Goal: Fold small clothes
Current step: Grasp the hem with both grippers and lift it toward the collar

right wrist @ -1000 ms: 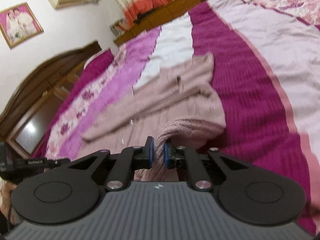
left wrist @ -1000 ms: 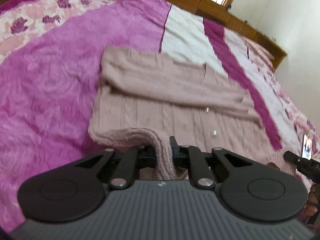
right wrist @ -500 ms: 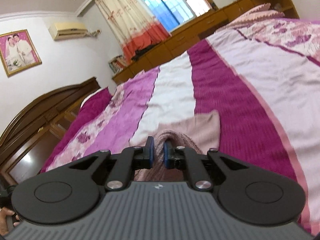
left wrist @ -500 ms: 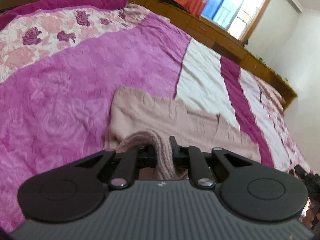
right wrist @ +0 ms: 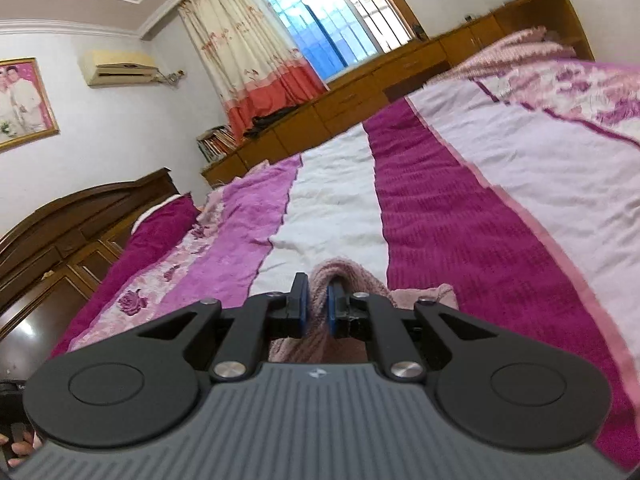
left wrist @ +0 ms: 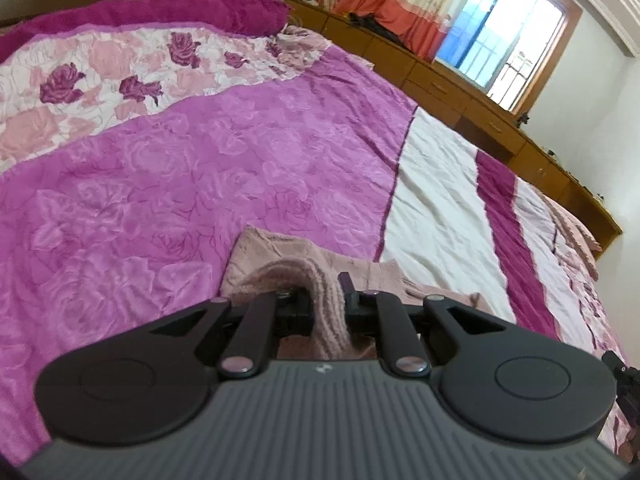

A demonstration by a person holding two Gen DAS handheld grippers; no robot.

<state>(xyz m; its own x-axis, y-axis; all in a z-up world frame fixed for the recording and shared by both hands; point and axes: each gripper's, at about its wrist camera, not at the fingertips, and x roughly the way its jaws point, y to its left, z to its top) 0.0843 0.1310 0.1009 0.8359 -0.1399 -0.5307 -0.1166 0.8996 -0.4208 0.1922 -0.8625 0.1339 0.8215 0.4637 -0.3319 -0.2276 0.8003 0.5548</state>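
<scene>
My left gripper (left wrist: 326,304) was pressed together on a thick fold of the pink knitted sweater (left wrist: 280,276), the ribbed edge bunched up between its fingers at lower centre of the left view. My right gripper (right wrist: 316,308) pinched another bunch of the same sweater (right wrist: 340,272), the blue pads tight against the wool at lower centre of the right view.

Beyond the left tongs, only a flat strip of the garment showed just above the fingers, lying on the magenta bedspread (left wrist: 180,184); the rest was hidden under the gripper body. In the right view a small corner showed to the right of the fingers, with the white and dark-pink stripes running to the upper part of the frame.

I judged the fold to be mid-way: the held edge was raised over the body of the sweater but not yet laid down. Lowering, releasing and any further folds remained.
</scene>
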